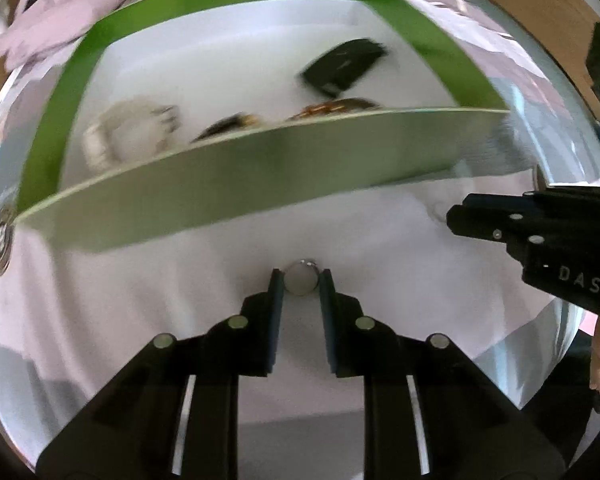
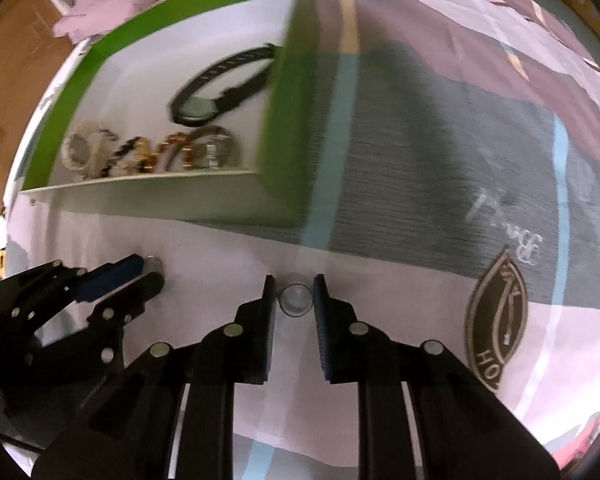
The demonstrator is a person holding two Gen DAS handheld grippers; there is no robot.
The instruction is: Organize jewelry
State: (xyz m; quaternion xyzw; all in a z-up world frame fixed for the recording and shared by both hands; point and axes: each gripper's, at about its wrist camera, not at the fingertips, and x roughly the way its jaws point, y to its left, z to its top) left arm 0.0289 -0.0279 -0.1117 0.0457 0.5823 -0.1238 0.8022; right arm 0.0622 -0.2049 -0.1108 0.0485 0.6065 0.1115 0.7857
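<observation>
Left gripper [image 1: 300, 284] closed on a small silver ring [image 1: 300, 279], right gripper [image 2: 294, 294] closed on a second silver ring [image 2: 296, 300], both just before the green-walled white box [image 2: 288, 92] on patterned cloth [image 2: 420, 200], black wristwatch [image 2: 216, 88] and beaded bracelets [image 2: 156, 152] inside the box

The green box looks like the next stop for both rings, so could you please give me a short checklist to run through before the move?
1. Left gripper closed on its silver ring: ok.
2. Right gripper closed on its clear ring: ok.
3. Green box open on top: ok.
4. Free white floor inside, away from the black watch and the bracelets: ok, the far half is bare.
5. Rings lifted above the near wall: cannot tell.
6. Grip firmness on both rings: cannot tell, the frames are blurred.
</observation>
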